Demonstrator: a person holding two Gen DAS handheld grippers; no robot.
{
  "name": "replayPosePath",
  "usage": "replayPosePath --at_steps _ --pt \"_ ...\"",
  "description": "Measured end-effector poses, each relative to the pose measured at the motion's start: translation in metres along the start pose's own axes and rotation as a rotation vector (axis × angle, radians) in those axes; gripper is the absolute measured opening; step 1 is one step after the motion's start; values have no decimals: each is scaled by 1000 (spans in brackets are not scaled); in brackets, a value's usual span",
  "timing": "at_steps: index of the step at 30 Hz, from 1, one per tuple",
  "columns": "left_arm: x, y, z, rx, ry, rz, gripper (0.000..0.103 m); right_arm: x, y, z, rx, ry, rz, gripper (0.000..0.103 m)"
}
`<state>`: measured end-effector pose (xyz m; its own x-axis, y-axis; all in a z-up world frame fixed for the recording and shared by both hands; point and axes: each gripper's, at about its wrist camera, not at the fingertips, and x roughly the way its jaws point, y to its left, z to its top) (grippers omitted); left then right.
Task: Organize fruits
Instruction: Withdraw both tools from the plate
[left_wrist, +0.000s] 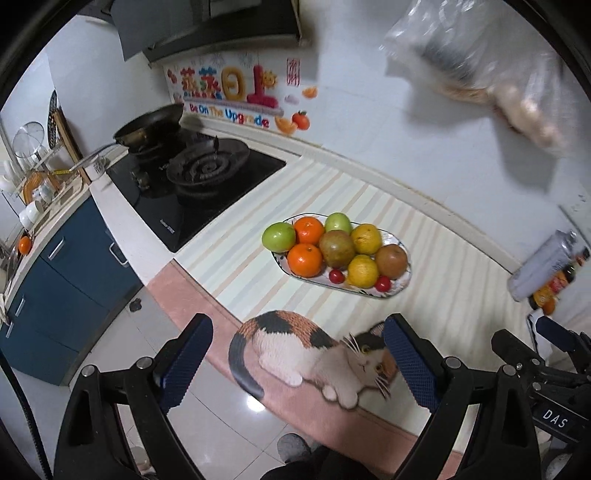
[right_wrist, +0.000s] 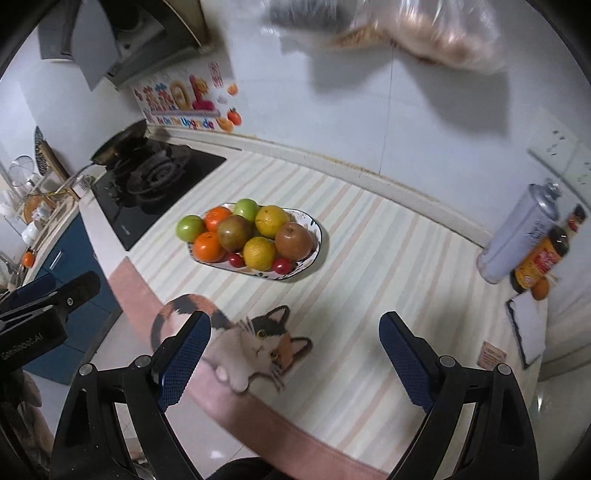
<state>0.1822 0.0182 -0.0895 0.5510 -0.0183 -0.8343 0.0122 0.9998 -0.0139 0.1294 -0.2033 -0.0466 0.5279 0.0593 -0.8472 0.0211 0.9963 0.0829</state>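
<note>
An oval white plate (left_wrist: 400, 282) (right_wrist: 314, 229) stands on the striped counter mat, full of fruit: green apples (left_wrist: 279, 237) (right_wrist: 190, 228), oranges (left_wrist: 305, 260) (right_wrist: 209, 246), yellow citrus (left_wrist: 363, 270) (right_wrist: 260, 252), brown pears (left_wrist: 392, 260) (right_wrist: 293, 241) and small red tomatoes (left_wrist: 383, 283) (right_wrist: 282, 265). My left gripper (left_wrist: 297, 360) is open and empty, above the counter's front edge, short of the plate. My right gripper (right_wrist: 295, 356) is open and empty, over the mat in front of the plate. Each gripper shows at the other view's edge.
A black gas hob (left_wrist: 207, 181) (right_wrist: 155, 184) with a pan (left_wrist: 151, 127) lies left of the plate. A silver canister (right_wrist: 517, 236) and a sauce bottle (right_wrist: 541, 258) stand at the right. A plastic bag (right_wrist: 424, 33) hangs on the wall. A cat picture (left_wrist: 321, 354) is on the mat.
</note>
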Motion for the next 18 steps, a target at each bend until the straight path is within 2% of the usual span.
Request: replayPosePath --at_steps 12,18 --pt "-109 -1 -43 27 -120 -21 95 -128 2 -40 -19 -124 30 95" --pt "-138 -9 -52 24 -161 -26 95 -159 -1 -41 -38 -163 34 95"
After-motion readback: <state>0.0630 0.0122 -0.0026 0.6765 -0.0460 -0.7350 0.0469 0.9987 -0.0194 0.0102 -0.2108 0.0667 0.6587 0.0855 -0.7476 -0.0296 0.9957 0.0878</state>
